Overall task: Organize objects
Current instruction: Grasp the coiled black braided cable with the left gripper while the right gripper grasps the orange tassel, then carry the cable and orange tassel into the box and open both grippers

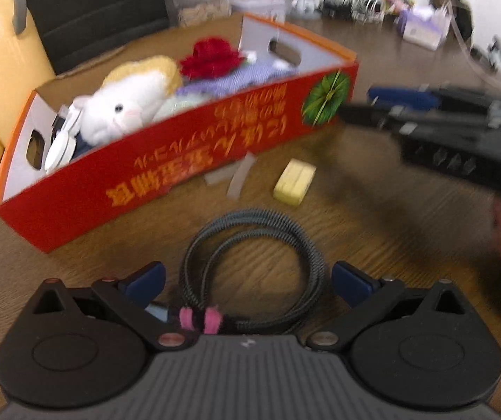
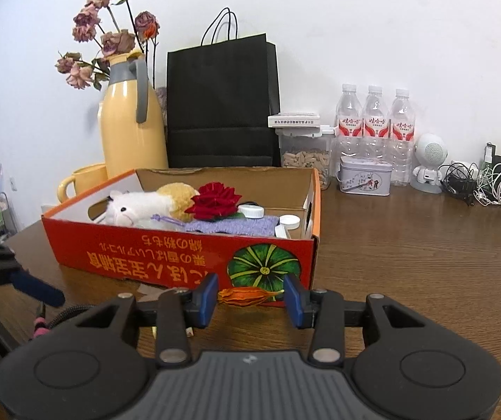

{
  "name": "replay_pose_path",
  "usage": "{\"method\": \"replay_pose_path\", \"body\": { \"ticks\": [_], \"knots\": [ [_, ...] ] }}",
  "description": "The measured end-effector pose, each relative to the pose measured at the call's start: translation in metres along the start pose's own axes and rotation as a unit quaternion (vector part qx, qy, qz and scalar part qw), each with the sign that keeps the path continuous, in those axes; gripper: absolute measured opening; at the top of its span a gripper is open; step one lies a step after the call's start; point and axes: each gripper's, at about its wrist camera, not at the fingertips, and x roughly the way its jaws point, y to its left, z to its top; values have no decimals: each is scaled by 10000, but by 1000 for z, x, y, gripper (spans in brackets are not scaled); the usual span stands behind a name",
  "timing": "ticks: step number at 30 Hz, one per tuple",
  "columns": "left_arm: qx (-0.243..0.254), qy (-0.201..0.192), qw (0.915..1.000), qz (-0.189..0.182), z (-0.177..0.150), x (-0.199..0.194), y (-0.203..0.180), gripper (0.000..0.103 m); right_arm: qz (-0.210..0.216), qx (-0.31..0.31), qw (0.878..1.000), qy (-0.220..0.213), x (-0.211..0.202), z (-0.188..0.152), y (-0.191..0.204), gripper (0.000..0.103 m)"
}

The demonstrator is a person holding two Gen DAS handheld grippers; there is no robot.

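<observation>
The red cardboard box (image 2: 145, 262) stands on the wooden table and holds a white plush toy (image 2: 135, 210), a red fabric flower (image 2: 215, 203), a purple knitted cloth (image 2: 229, 225) and white round lids. My right gripper (image 2: 250, 301) hangs in front of the box, its blue pads shut on an orange dried pod (image 2: 247, 295). My left gripper (image 1: 248, 281) is open wide, just above a coiled black braided cable (image 1: 250, 255) with pink ties, and does not touch it. In the left wrist view the right gripper (image 1: 373, 108) is blurred beside the box's corner.
A yellow block (image 1: 294, 182) and grey tape strips (image 1: 233, 175) lie between the box and the cable. Behind the box stand a yellow jug (image 2: 131, 133) of dried roses, a black paper bag (image 2: 222, 105), water bottles (image 2: 373, 133), a tin (image 2: 364, 175) and tangled chargers (image 2: 478, 182).
</observation>
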Motion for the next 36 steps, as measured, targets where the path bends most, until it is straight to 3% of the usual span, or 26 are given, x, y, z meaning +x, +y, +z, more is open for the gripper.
{"method": "replay_pose_path", "body": {
  "ticks": [5, 13, 14, 15, 20, 26, 31, 36],
  "knots": [
    [-385, 52, 9992, -128, -4, 5, 9, 103, 97, -4, 9999, -73, -4, 1, 0, 40],
    [-667, -123, 9976, 100, -5, 4, 5, 103, 148, -8, 9998, -126, -7, 1, 1, 40],
    [-653, -151, 9977, 114, -7, 2, 3, 100, 152, -7, 9998, -130, -8, 1, 1, 40],
    [-645, -193, 9977, 94, -7, 0, 1, 92, 157, -9, 9998, -138, -8, 1, 1, 40],
    [-632, -332, 9970, 304, -15, -9, -11, 90, 187, -11, 9996, -192, -11, 1, 2, 40],
    [-789, -459, 9954, 304, -22, -17, -10, 90, 207, 0, 9995, -243, -13, 1, 3, 40],
    [-1034, -763, 9912, 303, -21, -33, 1, 90, 207, 3, 9994, -266, -14, 1, 2, 40],
    [-1356, -1399, 9805, 264, -12, -61, 22, 90, 172, -110, 9987, -472, -20, 4, 8, 40]
  ]
}}
